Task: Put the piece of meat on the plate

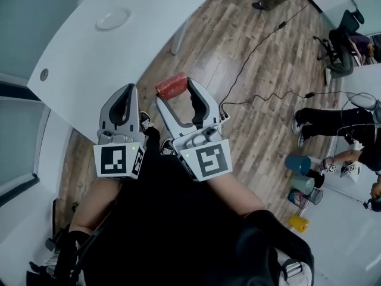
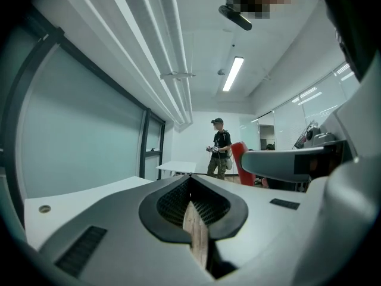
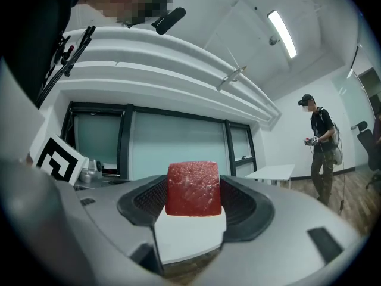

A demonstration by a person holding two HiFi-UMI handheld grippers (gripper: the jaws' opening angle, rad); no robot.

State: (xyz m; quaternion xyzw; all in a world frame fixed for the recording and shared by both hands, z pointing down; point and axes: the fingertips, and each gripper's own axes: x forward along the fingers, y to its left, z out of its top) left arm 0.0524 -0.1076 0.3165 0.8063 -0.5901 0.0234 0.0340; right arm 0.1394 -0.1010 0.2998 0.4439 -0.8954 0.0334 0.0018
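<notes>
The right gripper point(image 1: 176, 92) had its jaws clamped on the piece of meat point(image 3: 193, 189), a red block with squared sides. The block sat between the dark ribbed pads at the jaw tips, and each pad pressed flat against one side. The jaws stood only as far apart as the block was thick, and its far end stuck out a little past the tips. In the head view the meat was held in the air over the wooden floor point(image 1: 256, 52), just off the near edge of the white desk point(image 1: 83, 64). It was not touching the desk. The plate point(image 1: 113, 18), a pale round dish, lay on the far part of that desk, well apart from the meat. The left gripper point(image 1: 127, 98) was held just beside the right one, on the desk side, with its jaws drawn together. Its own view showed the pads meeting at the tips, with only a thin sliver of floor visible below them and nothing held between. The marker cubes point(image 1: 209, 159) on both grippers faced up toward the head camera. In both gripper views another person point(image 2: 220, 149) stood across the room, holding a device in both hands.
</notes>
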